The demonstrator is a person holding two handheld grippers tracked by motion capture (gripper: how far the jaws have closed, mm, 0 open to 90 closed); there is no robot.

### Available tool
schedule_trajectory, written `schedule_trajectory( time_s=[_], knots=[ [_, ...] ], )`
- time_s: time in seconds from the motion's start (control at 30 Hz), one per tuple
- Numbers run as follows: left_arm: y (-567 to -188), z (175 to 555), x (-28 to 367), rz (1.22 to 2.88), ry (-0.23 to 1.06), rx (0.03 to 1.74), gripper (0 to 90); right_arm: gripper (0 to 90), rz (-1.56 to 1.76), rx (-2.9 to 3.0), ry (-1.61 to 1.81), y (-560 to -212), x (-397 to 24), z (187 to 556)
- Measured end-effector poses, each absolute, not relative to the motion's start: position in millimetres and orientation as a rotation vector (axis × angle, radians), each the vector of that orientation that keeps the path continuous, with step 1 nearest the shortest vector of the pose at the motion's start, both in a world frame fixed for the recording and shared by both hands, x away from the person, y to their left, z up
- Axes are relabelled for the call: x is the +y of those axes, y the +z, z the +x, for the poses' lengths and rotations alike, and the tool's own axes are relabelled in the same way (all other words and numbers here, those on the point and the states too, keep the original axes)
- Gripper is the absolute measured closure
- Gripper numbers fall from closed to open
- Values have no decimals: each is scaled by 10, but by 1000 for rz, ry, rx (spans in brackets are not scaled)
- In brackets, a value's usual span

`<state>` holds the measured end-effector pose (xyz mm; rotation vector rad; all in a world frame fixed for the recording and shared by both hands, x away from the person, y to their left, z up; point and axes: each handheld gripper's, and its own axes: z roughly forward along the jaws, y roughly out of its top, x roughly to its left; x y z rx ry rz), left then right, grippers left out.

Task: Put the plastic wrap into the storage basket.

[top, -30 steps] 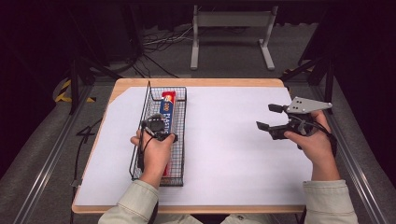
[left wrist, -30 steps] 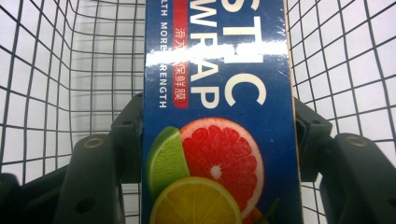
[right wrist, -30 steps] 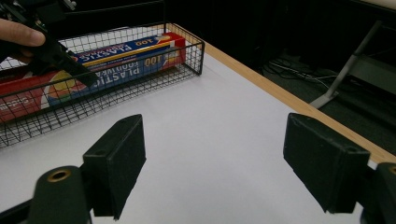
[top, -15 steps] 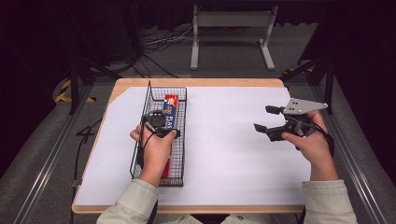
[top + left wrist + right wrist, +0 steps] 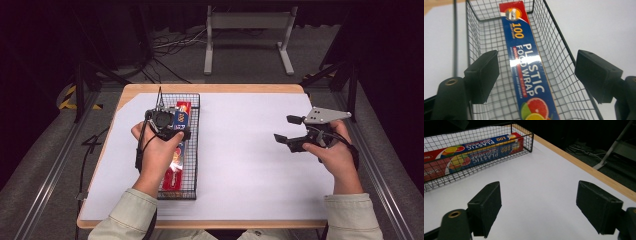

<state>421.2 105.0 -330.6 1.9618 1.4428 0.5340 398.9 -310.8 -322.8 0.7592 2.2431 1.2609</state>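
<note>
Black wire makes the basket (image 5: 191, 150), and the long box of plastic wrap (image 5: 526, 65) lies flat inside it. The left gripper (image 5: 536, 75) hangs just above the box; its jaws have just been opening and nothing is between them. So the putting-in step looks done. The right gripper (image 5: 289, 132), far to the right of the basket, is open and empty too. Next, I think, the left hand should lift clear of the basket.

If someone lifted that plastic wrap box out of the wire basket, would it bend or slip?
The plastic wrap box is long, with straight edges, so it probably stays stiff. Its glossy printed surface shows glare, so it may be somewhat slippery. Its flat sides make rolling unlikely; gripped near one end, it could tilt against the wire basket.
</note>
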Motion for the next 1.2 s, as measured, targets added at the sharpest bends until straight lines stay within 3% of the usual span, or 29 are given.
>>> schedule_trajectory(
  time_s=[0.33, 0.67, 0.93, 1.2],
  knots=[
    [-3273, 4271, 1165, 1986, 493, 1431, 210, 209, 801, 2245, 1241, -3277, -3179, 4005],
    [-3188, 4316, 1445, 2005, 472, 1230, 209, 208, 837, 2246, 1221, -3333, -3260, 4025],
    [-3169, 4299, 1974, 1980, 410, 1038, 214, 208, 862, 2244, 1220, -3378, -3311, 4049],
    [-3210, 4423, 2262, 1942, 350, 920, 224, 208, 874, 2259, 1211, -3426, -3311, 4078]
  ],
)
